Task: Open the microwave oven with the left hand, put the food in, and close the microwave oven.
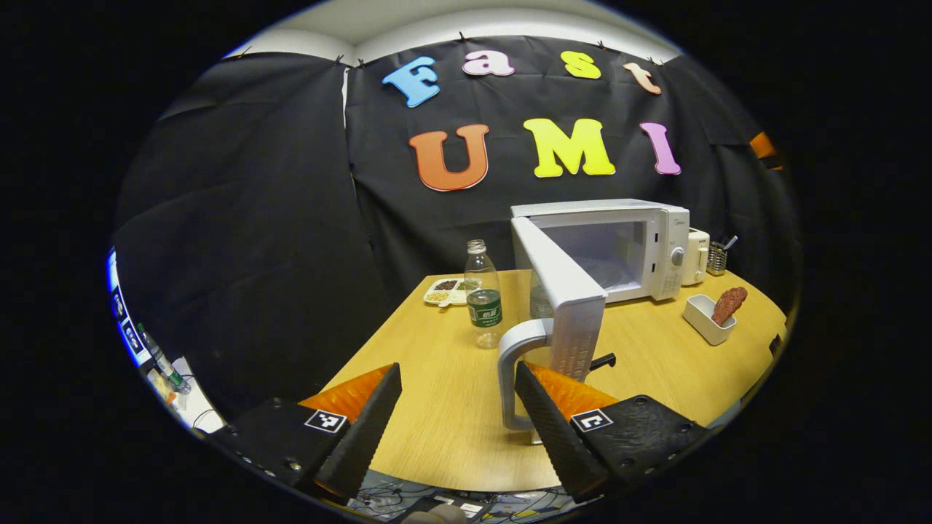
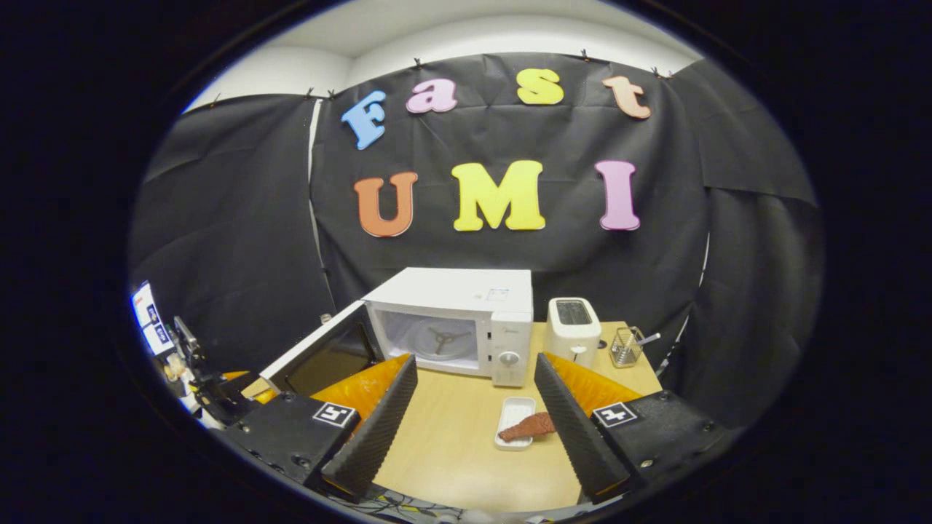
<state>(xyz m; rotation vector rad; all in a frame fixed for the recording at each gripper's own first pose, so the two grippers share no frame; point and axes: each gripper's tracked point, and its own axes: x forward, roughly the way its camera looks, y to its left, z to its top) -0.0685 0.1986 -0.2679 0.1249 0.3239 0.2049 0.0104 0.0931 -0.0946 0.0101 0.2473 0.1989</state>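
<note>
Microwave (image 2: pixel 466 320) door (image 1: pixel 564 291) swung wide w/ left hand-held gripper (image 1: pixel 459 415) spread by its handle (image 1: pixel 513 364), cavity clear for food (image 2: pixel 528 427) in tray on table (image 2: pixel 451 444), right hand-held gripper (image 2: pixel 473 415) spread above it.

The left gripper (image 1: pixel 457 407), seen in the left gripper view, hovers over the near edge of the wooden desk (image 1: pixel 451 437), its two ribbed fingers (image 1: pixel 368 429) spread wide apart with nothing between them. The right gripper (image 2: pixel 473 422), seen in the right gripper view, likewise hangs above the desk's near edge, level and pointing forward, its fingers (image 2: pixel 575 429) parted wide and gripping nothing.
</note>
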